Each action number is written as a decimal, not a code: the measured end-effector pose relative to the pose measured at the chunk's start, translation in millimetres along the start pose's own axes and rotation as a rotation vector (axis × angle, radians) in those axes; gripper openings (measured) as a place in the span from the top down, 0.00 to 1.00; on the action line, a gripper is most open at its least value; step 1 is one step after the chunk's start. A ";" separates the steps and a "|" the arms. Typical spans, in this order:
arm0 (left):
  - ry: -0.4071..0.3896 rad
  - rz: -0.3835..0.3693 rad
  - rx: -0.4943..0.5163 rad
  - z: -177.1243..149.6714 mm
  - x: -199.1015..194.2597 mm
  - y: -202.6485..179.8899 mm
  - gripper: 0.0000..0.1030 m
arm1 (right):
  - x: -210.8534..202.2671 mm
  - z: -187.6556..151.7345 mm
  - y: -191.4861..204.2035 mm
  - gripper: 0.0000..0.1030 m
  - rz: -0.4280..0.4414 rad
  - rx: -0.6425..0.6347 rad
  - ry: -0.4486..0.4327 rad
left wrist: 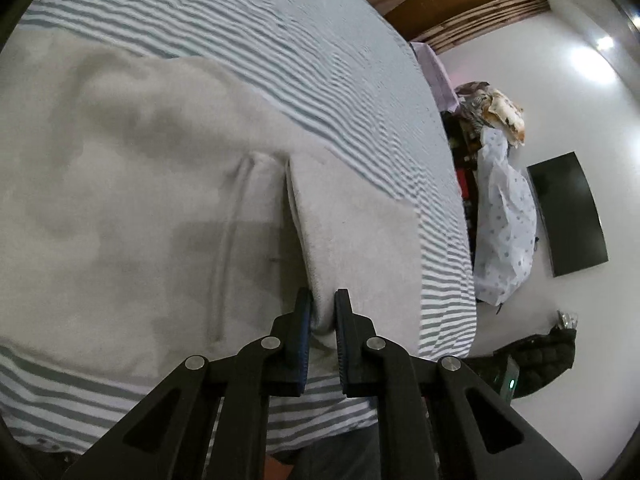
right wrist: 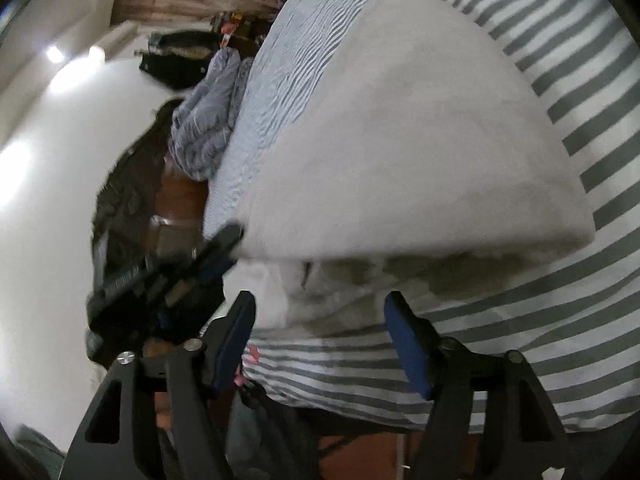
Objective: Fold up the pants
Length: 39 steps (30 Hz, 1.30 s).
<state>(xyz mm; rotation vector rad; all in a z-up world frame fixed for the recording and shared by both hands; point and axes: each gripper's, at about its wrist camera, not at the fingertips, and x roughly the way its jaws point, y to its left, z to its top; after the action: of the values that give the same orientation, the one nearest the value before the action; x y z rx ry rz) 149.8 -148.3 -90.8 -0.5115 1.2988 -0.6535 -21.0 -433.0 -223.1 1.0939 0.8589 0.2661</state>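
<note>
Pinching one pants point(left wrist: 132, 200) edge, left tongs point(left wrist: 323, 312); right tongs point(right wrist: 320, 320) gape.

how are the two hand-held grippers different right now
The left hand-held gripper is pinched shut on an edge of the pale pants; the right hand-held gripper stands open, holding nothing. The left is in contact with the cloth; the right hovers just short of the folded pants. Both are black with blue pads, over the striped bed.

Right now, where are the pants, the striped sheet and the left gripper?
pants point(left wrist: 140, 200): left wrist view, on the flat grey cloth.
striped sheet point(left wrist: 300, 60): left wrist view, on bare stripes beyond the pants.
left gripper point(left wrist: 323, 312): left wrist view, between its fingertips.
</note>
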 end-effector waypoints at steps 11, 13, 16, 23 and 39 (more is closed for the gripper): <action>0.040 0.047 -0.034 -7.6 20.8 43.8 0.85 | -10.9 13.8 -17.9 0.34 -0.033 0.080 -0.053; 0.064 0.045 -0.024 -7.6 16.8 39.9 0.82 | -10.3 13.7 -15.0 0.34 -0.032 0.076 -0.050; 0.091 0.057 -0.005 -13.8 10.3 38.4 0.82 | -8.6 12.5 -11.0 0.34 -0.027 0.057 -0.037; 0.111 0.037 -0.096 -18.8 20.9 47.4 0.77 | 3.2 8.5 -4.0 0.34 0.007 0.060 -0.006; 0.094 -0.085 -0.141 -20.6 15.5 54.9 0.47 | 56.8 -2.5 1.8 0.34 0.093 0.126 0.080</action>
<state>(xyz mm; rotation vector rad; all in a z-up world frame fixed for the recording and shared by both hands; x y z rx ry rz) 140.1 -119.2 -143.2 -0.6604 1.4245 -0.6659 15.0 -397.4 -249.2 1.2492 0.9068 0.3390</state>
